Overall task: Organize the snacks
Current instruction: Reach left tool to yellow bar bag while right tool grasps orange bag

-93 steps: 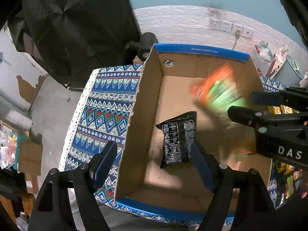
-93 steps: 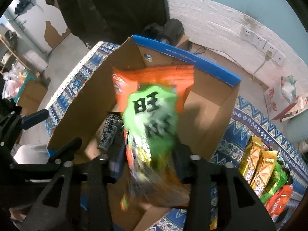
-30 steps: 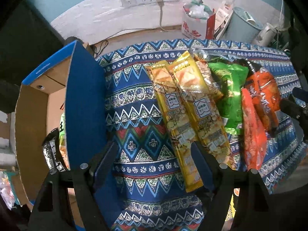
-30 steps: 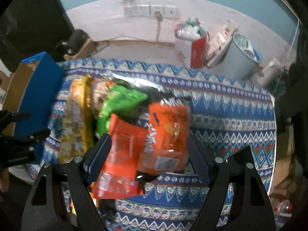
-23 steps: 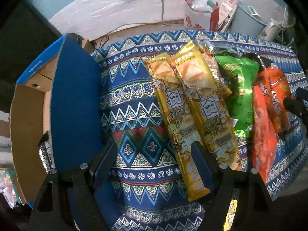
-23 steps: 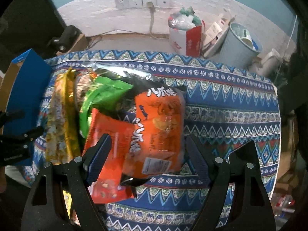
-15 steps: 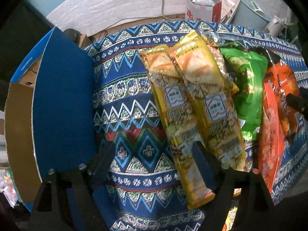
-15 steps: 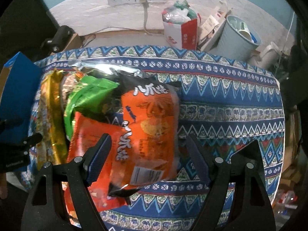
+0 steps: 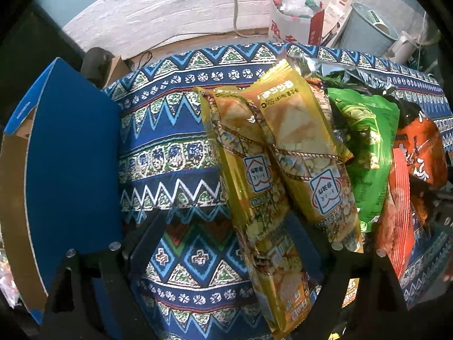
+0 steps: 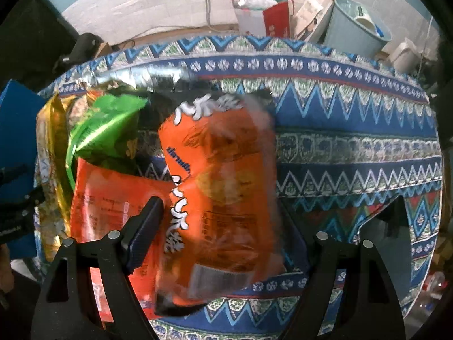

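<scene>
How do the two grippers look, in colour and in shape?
Both the left gripper and the right gripper have matte black angular frames with silver round screw heads. Their fingers carry dark blue flat pads. No cables or sleeves are visible.

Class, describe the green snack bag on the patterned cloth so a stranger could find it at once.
Start at the blue patterned tablecloth and find the row of snack packets lying beside the blue cardboard box. The green snack bag lies between two long yellow packets and the orange packets. It is the only green one.
</scene>
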`<state>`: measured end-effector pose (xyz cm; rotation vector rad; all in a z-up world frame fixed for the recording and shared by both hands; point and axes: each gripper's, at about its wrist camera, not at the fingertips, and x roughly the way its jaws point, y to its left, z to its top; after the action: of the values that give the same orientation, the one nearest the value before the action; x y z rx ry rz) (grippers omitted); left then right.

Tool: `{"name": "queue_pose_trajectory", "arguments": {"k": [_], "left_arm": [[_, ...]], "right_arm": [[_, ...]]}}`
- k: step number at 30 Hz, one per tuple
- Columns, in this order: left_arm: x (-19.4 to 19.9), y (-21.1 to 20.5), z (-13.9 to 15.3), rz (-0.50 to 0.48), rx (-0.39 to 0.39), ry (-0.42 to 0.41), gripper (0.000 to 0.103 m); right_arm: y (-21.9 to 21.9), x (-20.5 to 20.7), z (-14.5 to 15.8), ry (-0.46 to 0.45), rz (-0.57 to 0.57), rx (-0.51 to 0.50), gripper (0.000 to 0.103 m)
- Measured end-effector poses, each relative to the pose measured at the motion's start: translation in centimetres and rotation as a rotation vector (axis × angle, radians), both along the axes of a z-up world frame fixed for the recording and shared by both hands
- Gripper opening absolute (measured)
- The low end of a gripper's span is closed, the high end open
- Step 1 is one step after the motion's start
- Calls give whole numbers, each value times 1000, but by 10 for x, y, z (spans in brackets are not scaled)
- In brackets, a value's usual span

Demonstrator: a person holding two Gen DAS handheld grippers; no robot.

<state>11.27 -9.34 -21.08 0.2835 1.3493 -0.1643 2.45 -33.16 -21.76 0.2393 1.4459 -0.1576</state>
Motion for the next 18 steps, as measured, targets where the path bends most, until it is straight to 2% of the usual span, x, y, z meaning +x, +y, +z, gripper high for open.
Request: {"name": "queue_pose_trajectory", "arguments": {"k": [1, 4, 9, 13, 18], "left_arm": [[2, 0, -1, 4, -4, 2, 88], [6, 1, -4, 18, -13, 9, 88], [11, 1, -7, 39, -19, 23, 88], [7, -3, -1, 28, -22, 25, 88], [6, -8, -12, 17, -3, 50, 89]], "right_arm": [[0, -1, -1, 4, 11, -16, 79], [-1, -3, 0, 15, 33, -60, 69], [-9, -15, 4, 34, 7, -60, 62], [-12, -21, 12, 27, -17, -32, 62], [-10, -16, 9, 31, -3, -42, 63]]}}
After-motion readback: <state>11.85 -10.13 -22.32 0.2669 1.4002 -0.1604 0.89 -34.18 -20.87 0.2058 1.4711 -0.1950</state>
